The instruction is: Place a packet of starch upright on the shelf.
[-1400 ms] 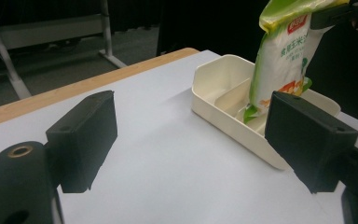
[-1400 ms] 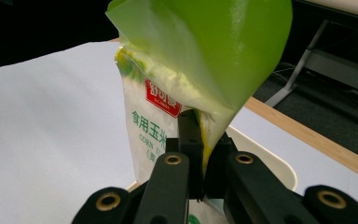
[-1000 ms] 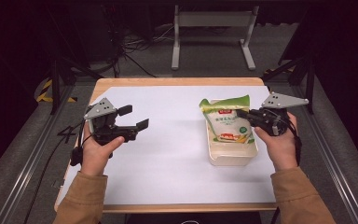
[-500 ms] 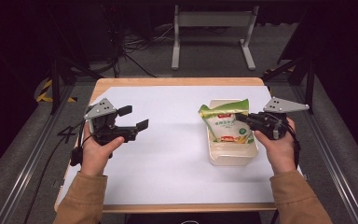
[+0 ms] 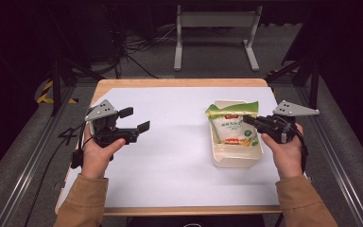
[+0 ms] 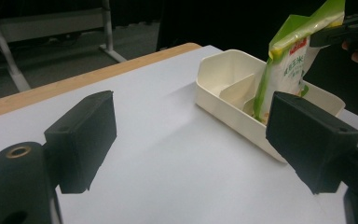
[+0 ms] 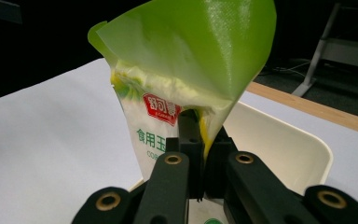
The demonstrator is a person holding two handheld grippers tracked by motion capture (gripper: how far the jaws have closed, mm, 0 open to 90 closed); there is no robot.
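Observation:
A green and white food bag [image 5: 232, 125] stands tilted in a cream divided tray [image 5: 236, 160] on the right of the table. My right gripper [image 5: 249, 120] is shut on the bag's right edge, near its top. In the right gripper view the jaws [image 7: 203, 140] pinch the bag [image 7: 191, 65] just under its green top fold, over the tray [image 7: 279, 140]. My left gripper [image 5: 134, 119] stands open over the left of the table, holding nothing. In the left gripper view its jaws [image 6: 191, 135] frame the tray [image 6: 223, 65] and the bag [image 6: 291, 65].
A white sheet [image 5: 170, 156] covers the wooden table [image 5: 179, 83]. A metal stand [image 5: 215, 19] and cables lie on the floor beyond the far edge. Metal rails run along both sides of the table.
My right gripper has come down and slightly toward me with the bag, whose bottom now sits in the tray. The left gripper has stayed where it was.

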